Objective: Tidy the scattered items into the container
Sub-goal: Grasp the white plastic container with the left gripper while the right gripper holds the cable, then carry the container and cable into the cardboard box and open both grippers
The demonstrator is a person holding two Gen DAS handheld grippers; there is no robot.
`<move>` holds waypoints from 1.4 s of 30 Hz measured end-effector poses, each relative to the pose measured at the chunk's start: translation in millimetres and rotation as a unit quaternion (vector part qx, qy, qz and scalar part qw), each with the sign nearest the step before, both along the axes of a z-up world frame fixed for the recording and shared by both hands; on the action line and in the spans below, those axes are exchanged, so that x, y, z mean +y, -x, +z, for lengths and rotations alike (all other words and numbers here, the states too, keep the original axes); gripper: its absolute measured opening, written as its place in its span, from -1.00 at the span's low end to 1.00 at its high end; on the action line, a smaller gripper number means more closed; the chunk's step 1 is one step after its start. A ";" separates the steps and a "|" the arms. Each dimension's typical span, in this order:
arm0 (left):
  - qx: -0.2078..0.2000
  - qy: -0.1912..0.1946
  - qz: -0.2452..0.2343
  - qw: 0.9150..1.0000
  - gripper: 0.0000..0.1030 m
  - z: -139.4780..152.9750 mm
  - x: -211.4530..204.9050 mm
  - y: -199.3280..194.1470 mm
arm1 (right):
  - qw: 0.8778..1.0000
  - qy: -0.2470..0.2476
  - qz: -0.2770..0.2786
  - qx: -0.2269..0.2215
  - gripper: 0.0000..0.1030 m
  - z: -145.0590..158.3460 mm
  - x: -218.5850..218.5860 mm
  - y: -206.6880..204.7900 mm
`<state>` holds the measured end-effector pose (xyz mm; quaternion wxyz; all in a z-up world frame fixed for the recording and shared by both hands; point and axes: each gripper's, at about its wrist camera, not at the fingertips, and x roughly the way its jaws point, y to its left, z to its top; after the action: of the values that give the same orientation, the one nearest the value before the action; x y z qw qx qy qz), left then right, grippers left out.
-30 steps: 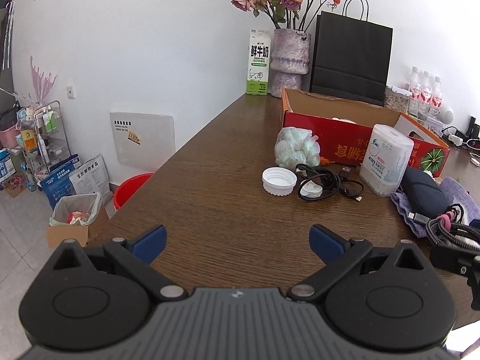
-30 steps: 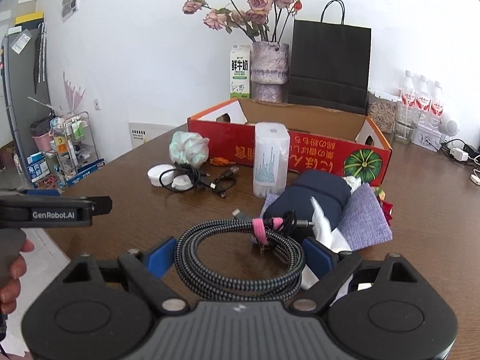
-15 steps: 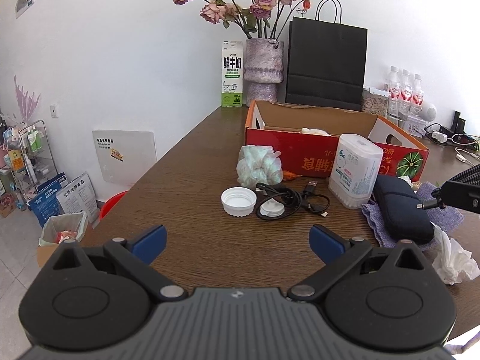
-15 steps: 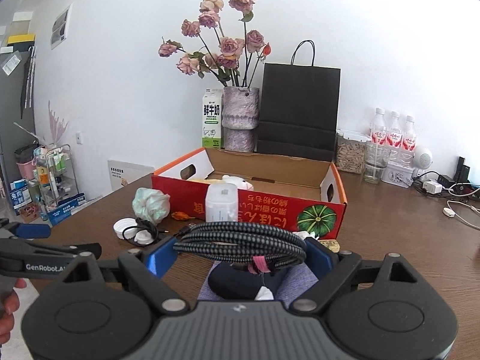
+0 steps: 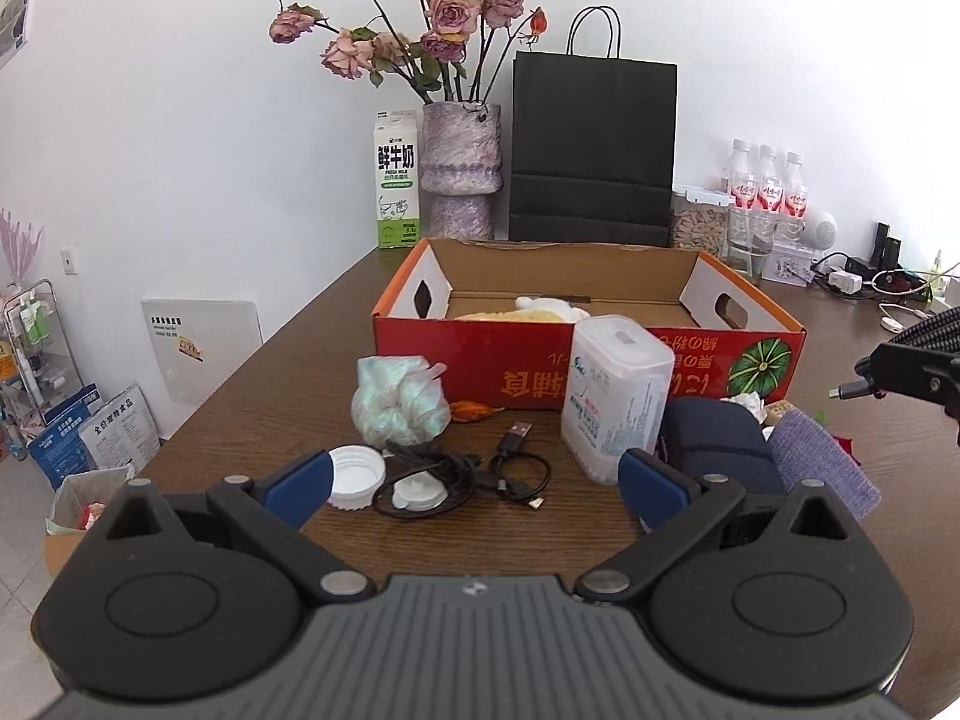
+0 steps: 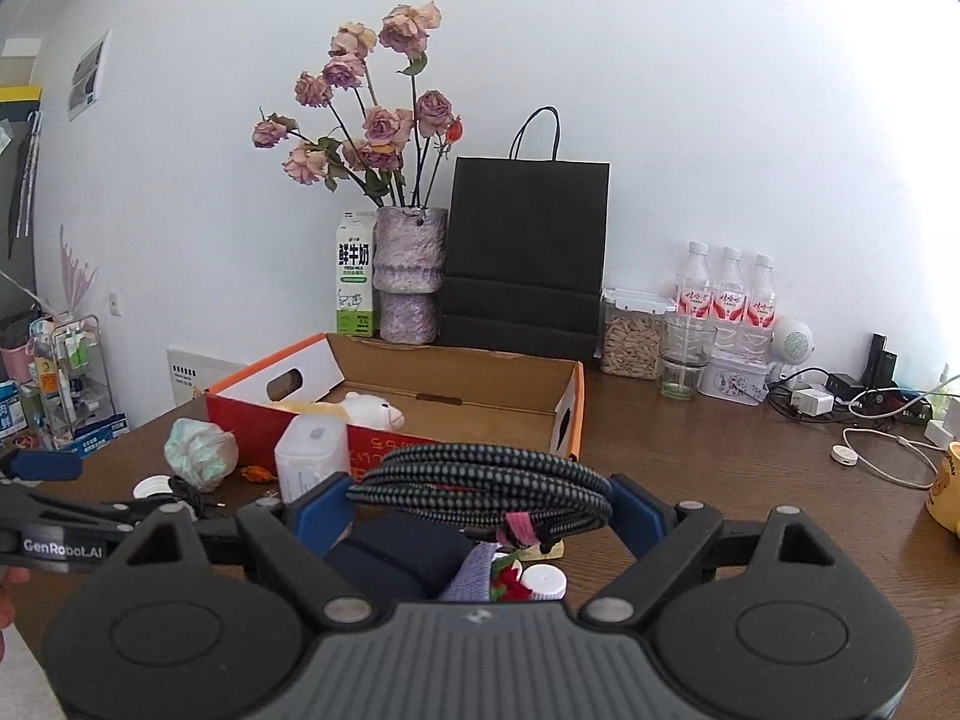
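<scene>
One brown wooden surface (image 5: pixel 288 396) carries everything, and the biggest thing on it is the red cardboard box (image 5: pixel 588 354), open-topped, with a pale plush toy (image 6: pixel 372 409) lying inside near its left end. In front of the box stand a white tissue canister (image 5: pixel 618 399) and, just right of it, a dark blue pouch (image 5: pixel 714 441) on a purple cloth (image 5: pixel 819 456). Left of the canister lie a crumpled plastic bag (image 5: pixel 399 402), a thin black cable (image 5: pixel 462 474) and a white cap (image 5: pixel 357 477). The right tool (image 6: pixel 480 495) clamps a coiled braided cable (image 6: pixel 480 483) across its wide-set pads, held in the air in front of the box. The left tool (image 5: pixel 474 480) stands wide with nothing between its pads.
</scene>
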<state>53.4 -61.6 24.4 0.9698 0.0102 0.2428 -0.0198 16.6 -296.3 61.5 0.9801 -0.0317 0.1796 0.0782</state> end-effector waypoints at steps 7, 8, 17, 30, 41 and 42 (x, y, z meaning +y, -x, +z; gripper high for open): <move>0.000 0.003 0.001 1.000 1.00 4.3 -38.7 -38.3 | 1.000 0.001 0.012 0.015 0.73 -8.4 -18.8 -35.3; 0.001 0.003 0.002 1.000 1.00 4.4 -43.3 -43.9 | 1.000 0.001 0.013 0.016 0.73 -9.3 -20.6 -39.8; 0.017 -0.005 0.015 1.000 1.00 -3.9 -69.5 -85.8 | 1.000 -0.014 0.013 0.022 0.73 -17.3 -35.9 -67.6; 0.028 -0.002 0.018 0.999 0.36 -18.7 -73.3 -112.8 | 0.999 -0.022 0.026 0.033 0.73 -29.2 -30.4 -90.0; 0.023 0.028 -0.016 0.999 -0.21 -19.3 -63.0 -106.0 | 0.999 -0.018 0.023 0.026 0.73 -25.0 -24.4 -85.6; 0.019 0.031 -0.018 0.999 -0.20 -17.7 -60.9 -104.1 | 0.999 -0.018 0.022 0.023 0.73 -23.3 -22.9 -83.9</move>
<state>157.4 -122.5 6.7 0.9645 -0.0157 0.2600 -0.0444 100.5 -319.2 38.2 0.9742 -0.0162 0.1997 0.1035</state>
